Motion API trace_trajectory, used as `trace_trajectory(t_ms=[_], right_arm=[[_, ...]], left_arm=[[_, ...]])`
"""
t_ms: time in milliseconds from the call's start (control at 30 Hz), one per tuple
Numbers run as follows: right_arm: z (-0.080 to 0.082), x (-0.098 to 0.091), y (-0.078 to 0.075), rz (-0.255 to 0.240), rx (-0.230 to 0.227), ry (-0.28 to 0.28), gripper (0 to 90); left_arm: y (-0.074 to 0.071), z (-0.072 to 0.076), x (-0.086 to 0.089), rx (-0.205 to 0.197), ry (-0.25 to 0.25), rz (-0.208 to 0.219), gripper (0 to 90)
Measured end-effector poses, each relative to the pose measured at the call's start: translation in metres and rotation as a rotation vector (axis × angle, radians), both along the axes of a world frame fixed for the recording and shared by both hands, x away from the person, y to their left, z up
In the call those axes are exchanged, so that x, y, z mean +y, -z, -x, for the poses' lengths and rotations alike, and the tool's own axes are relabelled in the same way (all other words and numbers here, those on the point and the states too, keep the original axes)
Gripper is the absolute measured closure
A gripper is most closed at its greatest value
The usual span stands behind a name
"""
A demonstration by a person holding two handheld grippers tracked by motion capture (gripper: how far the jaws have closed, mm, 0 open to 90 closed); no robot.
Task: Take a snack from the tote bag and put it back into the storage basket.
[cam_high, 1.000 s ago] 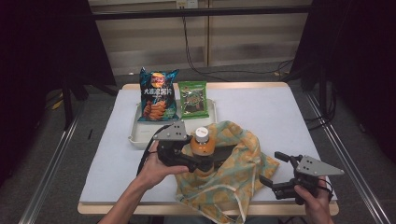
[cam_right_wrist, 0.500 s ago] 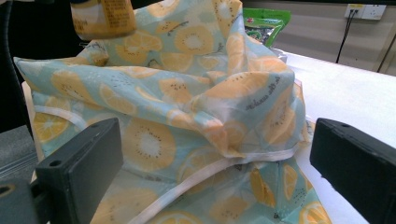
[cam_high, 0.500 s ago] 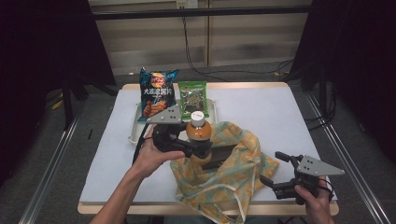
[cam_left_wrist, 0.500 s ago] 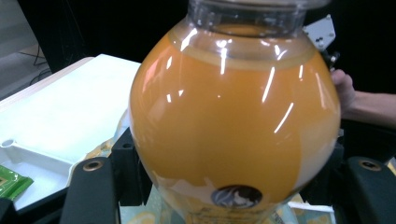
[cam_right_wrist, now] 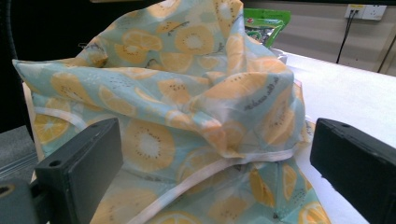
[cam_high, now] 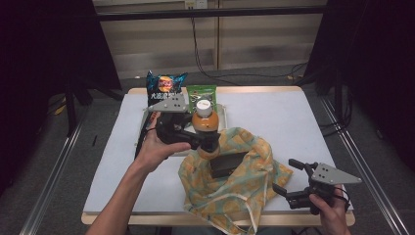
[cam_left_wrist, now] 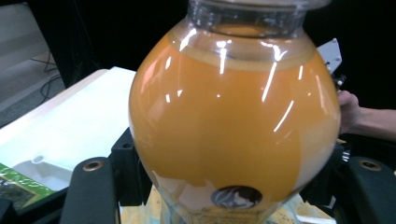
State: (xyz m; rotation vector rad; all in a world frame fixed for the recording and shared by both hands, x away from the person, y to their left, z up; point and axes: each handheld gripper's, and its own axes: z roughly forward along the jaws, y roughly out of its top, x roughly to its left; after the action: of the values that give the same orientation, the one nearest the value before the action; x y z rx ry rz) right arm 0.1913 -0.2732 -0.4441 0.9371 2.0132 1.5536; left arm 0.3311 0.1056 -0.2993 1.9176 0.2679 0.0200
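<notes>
On the white table (cam_high: 288, 122), a fruit-print bag (cam_high: 235, 181).

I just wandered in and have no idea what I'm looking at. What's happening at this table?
A person works with a hand-held gripper in each hand. The left gripper is clamped on a round bottle of orange drink and holds it in the air above a fruit-print cloth bag, between the bag and a tray at the back. The tray holds a chip bag and a green packet. A dark box lies in the bag. The right gripper waits open by the bag's edge.
</notes>
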Motion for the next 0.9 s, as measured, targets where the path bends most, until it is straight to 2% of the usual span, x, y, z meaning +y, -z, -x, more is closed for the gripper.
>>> trace_trajectory(t_ms=[167, 467, 600, 900], right_arm=[[0.001, 0.0, 0.0, 0.004, -0.002, 0.006, 2.1], [0.001, -0.001, 0.0, 0.004, -0.003, 0.008, 2.1], [0.001, -0.001, 0.0, 0.006, -0.002, 0.003, 2.1], [0.0, 0.001, 0.001, 0.013, -0.002, -0.003, 2.0]], left_arm=[[-0.006, -0.009, 0.005, -0.015, -0.007, 0.004, 33.5], [-0.011, -0.03, 0.019, -0.01, -0.073, 0.028, 33.5], [-0.006, -0.04, 0.022, -0.009, -0.095, 0.005, 33.5], [0.014, -0.06, 0.022, -0.01, -0.128, -0.004, 33.4]])
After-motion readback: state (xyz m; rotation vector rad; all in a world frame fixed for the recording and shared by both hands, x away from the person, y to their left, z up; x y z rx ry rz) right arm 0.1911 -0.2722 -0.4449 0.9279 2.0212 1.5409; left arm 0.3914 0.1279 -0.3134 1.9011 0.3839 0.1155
